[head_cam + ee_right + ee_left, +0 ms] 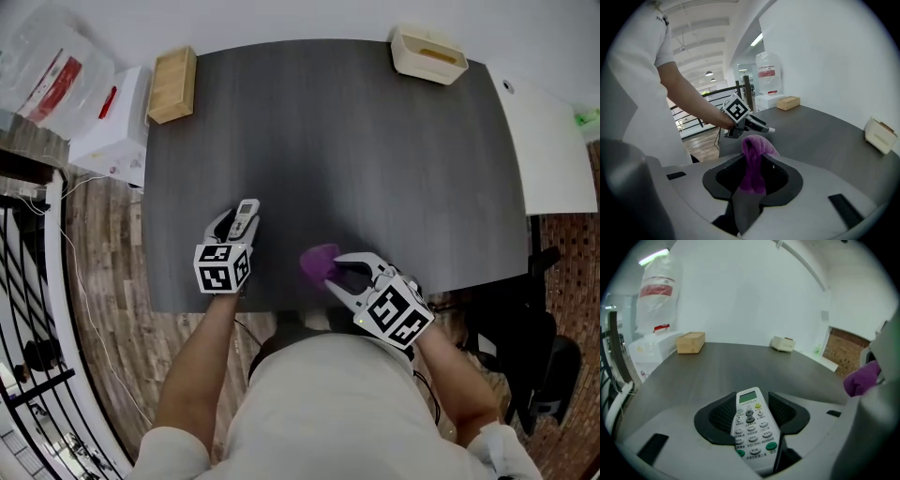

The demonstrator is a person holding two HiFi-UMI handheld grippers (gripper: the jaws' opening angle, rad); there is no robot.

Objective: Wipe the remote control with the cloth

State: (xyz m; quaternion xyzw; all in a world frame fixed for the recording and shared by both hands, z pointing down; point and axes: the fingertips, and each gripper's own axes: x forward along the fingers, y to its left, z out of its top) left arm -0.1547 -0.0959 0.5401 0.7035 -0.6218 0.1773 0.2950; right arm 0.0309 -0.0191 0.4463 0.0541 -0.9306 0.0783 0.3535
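The remote control (752,426) is white, with a small green screen at its far end and rows of buttons facing up. It sits between the two dark pads of the left gripper (236,225), and the pads press on its long sides, so this tool is grasping the remote. In the head view the remote is over the near left part of the dark table (356,141), close to the front edge. From the right gripper view it looks lifted a little off the table top.

The cloth (753,161) is purple and bunched up. The right gripper (343,269) pinches it tight between its jaws, and a soft lump of cloth sticks out past the tips. The cloth is near the remote, on its right, but the two do not touch. Some bare table shows between them.

The person's light shirt (328,412) fills the bottom of the head view, and an arm reaches to each tool.

At the far left corner of the table lies a wooden box (172,84). At the far right corner sits a cream tray (428,53). Off the table on the left are a white box (111,131) and a clear plastic bag (42,66) with red on it. A black railing (19,281) stands over the wood floor there. A white board (553,150) lies just beside the table's right edge.
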